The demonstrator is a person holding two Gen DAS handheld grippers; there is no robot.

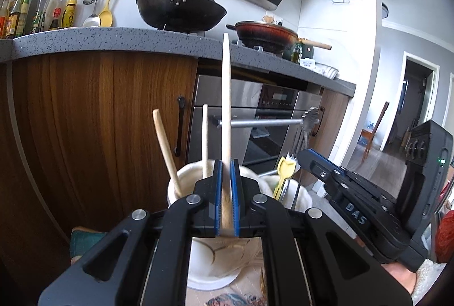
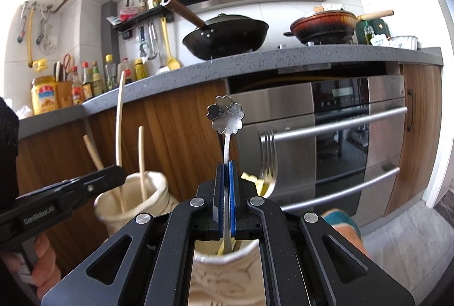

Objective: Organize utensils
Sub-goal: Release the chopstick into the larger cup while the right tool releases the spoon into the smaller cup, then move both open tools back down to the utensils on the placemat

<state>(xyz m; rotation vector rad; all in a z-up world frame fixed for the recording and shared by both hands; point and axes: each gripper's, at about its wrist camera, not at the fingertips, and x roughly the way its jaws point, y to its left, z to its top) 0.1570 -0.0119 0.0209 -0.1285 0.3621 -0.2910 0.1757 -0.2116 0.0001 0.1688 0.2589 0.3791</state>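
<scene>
Wooden utensil [image 1: 226, 107] pinched upright in the left claw [image 1: 226, 201] above its cream holder [image 1: 181, 181], flower-handled spoon [image 2: 226, 118] clamped in the right claw [image 2: 226, 201] over the second holder [image 2: 227, 272] — lower both straight, release late.

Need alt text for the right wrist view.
Right gripper shut on a flower-topped metal utensil held upright over a cream holder. Left gripper at left holds a wooden utensil over a second cream holder.

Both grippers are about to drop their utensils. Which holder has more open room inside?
The left holder, with only thin wooden sticks, has open room along its rim. The right holder is crowded around the fork and yellow utensil.
</scene>
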